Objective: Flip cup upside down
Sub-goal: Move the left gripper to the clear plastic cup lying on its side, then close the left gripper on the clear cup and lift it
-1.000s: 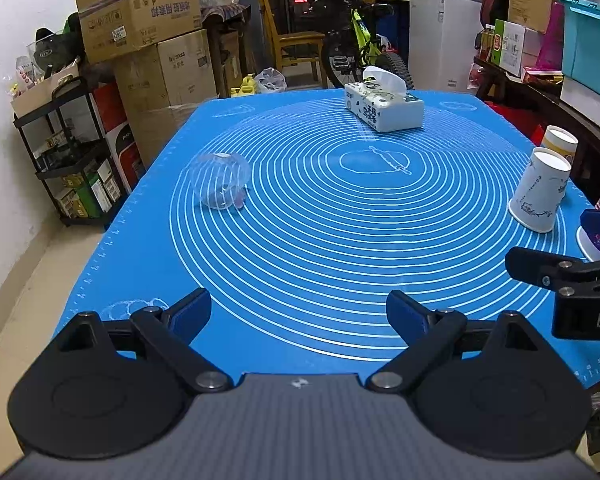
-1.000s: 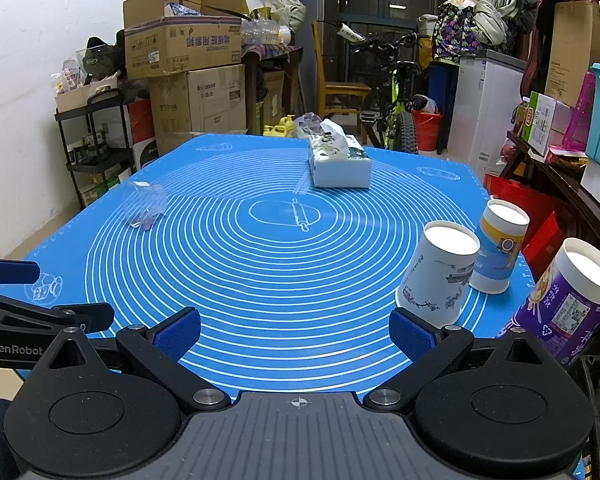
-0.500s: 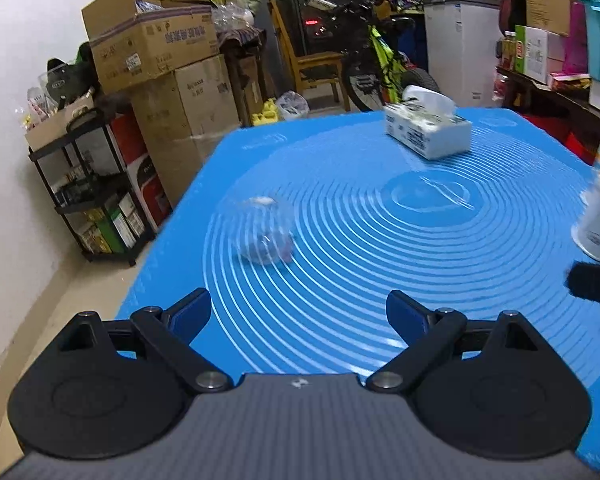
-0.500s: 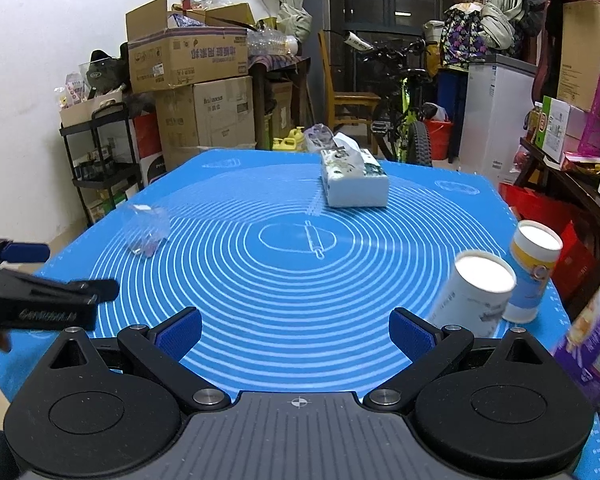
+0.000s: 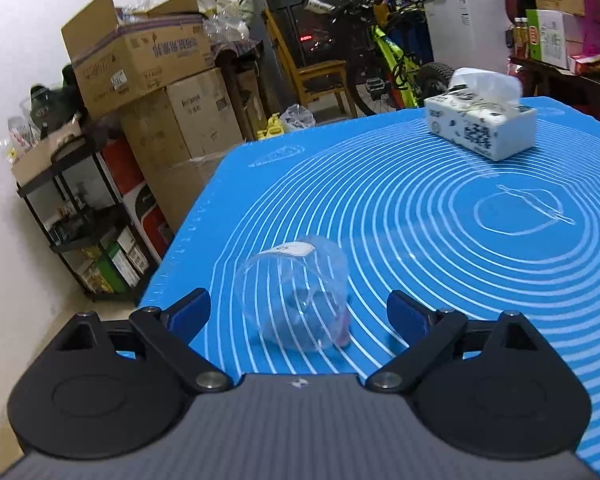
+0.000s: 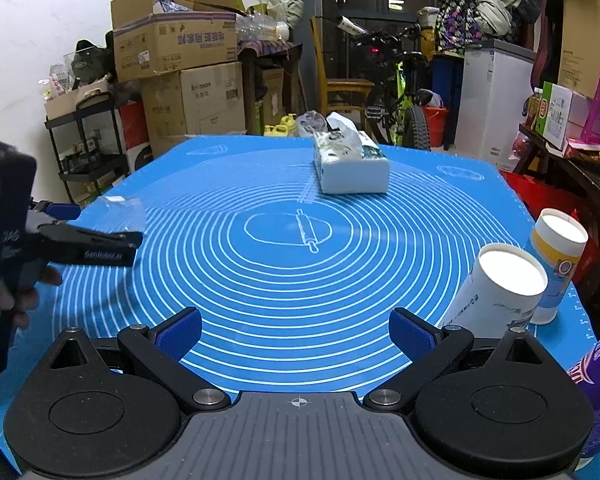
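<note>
The left gripper [image 5: 298,312] has its jaws spread wide, with the blue pads [image 5: 190,312] on either side of a clear plastic cup [image 5: 296,296] but not touching it. The cup lies on its side on the blue mat [image 5: 420,240], its mouth turned toward the camera, a white sticker on its upper wall and something pinkish at its lower right edge. It sits near the mat's left border.

The right gripper [image 6: 296,334] is also spread open and holds nothing; it hovers over the near part of the mat, above the printed white rings. From this view the left gripper [image 6: 96,236] shows at the far left, held in a hand [image 6: 16,292], its black fingers reaching along the cup [image 6: 120,212], which is faint against the mat.

Just to the right of the right gripper stand two paper cups upside down: a white one [image 6: 496,296] tilted, and behind it one with a yellow band [image 6: 556,268]. A purple container [image 6: 596,380] peeks in at the lower right edge.

A tissue box [image 5: 482,130] rests on the far side of the mat, tissue sticking out of its top. Beyond the table are stacked cardboard boxes [image 5: 160,80], a black shelf rack [image 5: 80,216], a wooden chair [image 6: 340,84] and a bicycle [image 5: 392,60].
</note>
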Demonstrator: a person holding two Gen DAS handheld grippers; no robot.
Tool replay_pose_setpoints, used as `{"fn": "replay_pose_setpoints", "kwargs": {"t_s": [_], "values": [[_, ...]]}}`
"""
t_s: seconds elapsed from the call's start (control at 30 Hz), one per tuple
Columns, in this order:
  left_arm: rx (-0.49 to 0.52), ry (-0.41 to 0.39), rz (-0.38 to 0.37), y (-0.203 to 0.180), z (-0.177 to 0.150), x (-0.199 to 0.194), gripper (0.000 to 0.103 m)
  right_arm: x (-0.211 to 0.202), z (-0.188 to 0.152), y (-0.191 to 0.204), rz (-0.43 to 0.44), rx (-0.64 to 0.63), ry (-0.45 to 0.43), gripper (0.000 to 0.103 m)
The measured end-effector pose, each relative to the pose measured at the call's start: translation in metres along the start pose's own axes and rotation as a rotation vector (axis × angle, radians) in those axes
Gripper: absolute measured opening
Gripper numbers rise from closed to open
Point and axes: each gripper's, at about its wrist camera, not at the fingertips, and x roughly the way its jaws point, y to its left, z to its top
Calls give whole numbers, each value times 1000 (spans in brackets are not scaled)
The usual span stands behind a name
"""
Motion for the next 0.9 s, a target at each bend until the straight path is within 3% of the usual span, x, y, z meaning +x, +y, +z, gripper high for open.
{"fn": "replay_pose_setpoints", "kwargs": {"t_s": [0.2, 0.27, 0.3, 0.43, 0.6, 0.9], "values": [[-10, 4, -25, 5, 3, 18, 91, 9, -2, 0, -7, 6, 18, 100], [-28, -3, -25, 6, 3, 19, 73, 9, -4, -1, -9, 8, 18, 100], [-42, 3, -29, 8, 4, 19, 68, 9, -3, 0, -10, 8, 18, 100], [-89, 22, -64, 11, 6, 19, 68, 7, -4, 0, -15, 10, 13, 100], [-151, 5, -50, 3, 8, -7, 66, 1, -1, -2, -17, 16, 0, 100], [-146, 13, -135, -59, 9, -52, 67, -14, -4, -13, -35, 43, -19, 100]]}}
